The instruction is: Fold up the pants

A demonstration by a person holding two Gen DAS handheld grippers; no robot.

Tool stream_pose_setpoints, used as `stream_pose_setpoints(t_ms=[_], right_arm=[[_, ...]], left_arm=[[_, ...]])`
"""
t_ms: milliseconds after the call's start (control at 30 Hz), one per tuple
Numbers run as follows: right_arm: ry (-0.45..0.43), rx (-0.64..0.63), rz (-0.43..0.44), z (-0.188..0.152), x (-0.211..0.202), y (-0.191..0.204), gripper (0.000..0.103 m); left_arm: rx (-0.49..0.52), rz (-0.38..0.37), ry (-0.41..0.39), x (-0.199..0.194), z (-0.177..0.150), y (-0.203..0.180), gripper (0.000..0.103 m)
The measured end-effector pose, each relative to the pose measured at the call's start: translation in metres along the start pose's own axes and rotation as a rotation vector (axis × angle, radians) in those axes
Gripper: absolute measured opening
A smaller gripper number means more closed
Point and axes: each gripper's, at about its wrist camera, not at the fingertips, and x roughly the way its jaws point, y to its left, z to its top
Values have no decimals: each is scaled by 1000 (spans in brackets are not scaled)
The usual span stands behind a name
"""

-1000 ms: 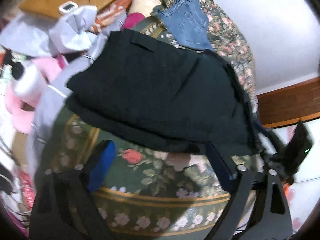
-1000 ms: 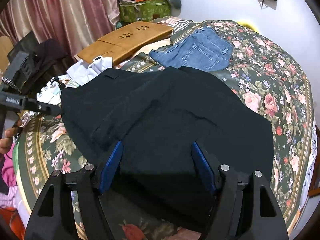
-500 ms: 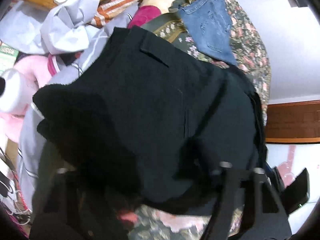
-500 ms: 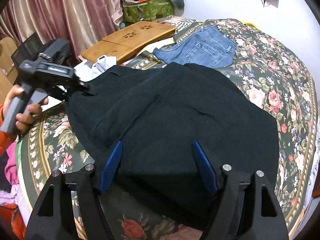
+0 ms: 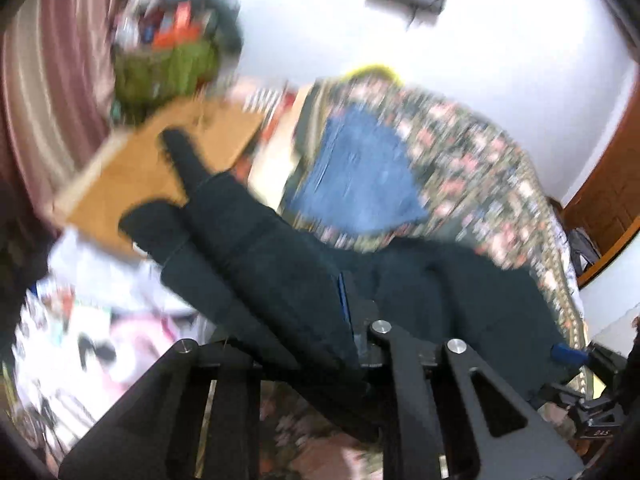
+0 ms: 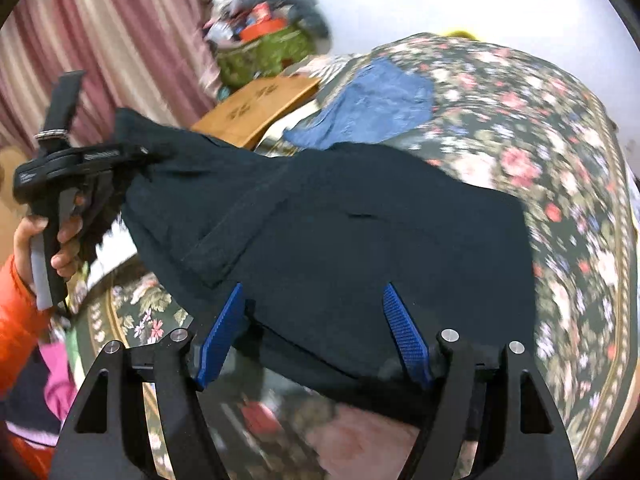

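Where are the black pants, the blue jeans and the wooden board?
Black cloth pants [image 6: 360, 240]: right wrist view, middle of the fabric.
Blue denim jeans [image 6: 380, 108]: right wrist view, centre.
Tan wooden board [image 6: 256, 104]: right wrist view, top face.

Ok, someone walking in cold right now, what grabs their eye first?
The black pants, spread mid-frame over the floral bedspread, one end pulled up at far left by the left claw, which looks shut on the cloth. Next the right claw, open, blue pads at the near hem. Behind lie folded blue jeans.
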Motion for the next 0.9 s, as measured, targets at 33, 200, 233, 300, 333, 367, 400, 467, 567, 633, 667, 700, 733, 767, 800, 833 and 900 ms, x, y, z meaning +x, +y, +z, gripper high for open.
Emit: stream_pose_setpoints(t_ms=[33,200,233,300,333,367,400,467,567,633,667,700,733,767,800,833,900], right_arm=[[-10,17,-3,-2,-5,-4,68],[-53,103,-29,-17,-33,-29,68],[-60,107,-39,-20,-37,-31,68],[-72,125,-51,-27,-46,-38,68],[-79,139,-52,-31,-51,-43,68],[-83,148,-53,-33,-53,-47,68],[-90,160,-56,-37,-57,-51,68],[-100,178,-66,-42,-62,-58,68],[-110,198,-77,-50,-71,-65,68],[-114,211,-82,-56,-75,-69,68],[-115,216,-85,-59,-77,-71,68],[-116,221,-87,-62,-79,-72,68],[-117,226,-89,-65,-81,-73,68],[-117,230,-91,-67,-82,-74,68],[-115,233,-94,-71,-83,-74,68],[-113,234,-97,-73,-84,-75,68],[-106,232,-108,-78,-84,-75,68]], left_arm=[[22,-1,-30,-6,5,-9,17],[131,-101,-160,-37,33,-70,16],[143,-135,-169,-40,38,-84,15],[167,-186,-176,-43,43,-108,13],[180,-208,-175,-43,45,-118,12],[199,-237,-169,-41,46,-134,12],[208,-259,-161,-39,46,-145,11],[226,-306,-127,-31,47,-168,10],[251,-376,-43,-9,39,-203,10],[257,-396,11,6,32,-221,10],[261,-406,43,16,27,-232,10],[268,-415,80,26,19,-242,10],[277,-422,116,36,11,-251,10],[287,-423,139,42,4,-257,10],[304,-424,180,49,-3,-263,12],[319,-425,208,54,-9,-266,12],[353,-414,259,62,-22,-276,14]])
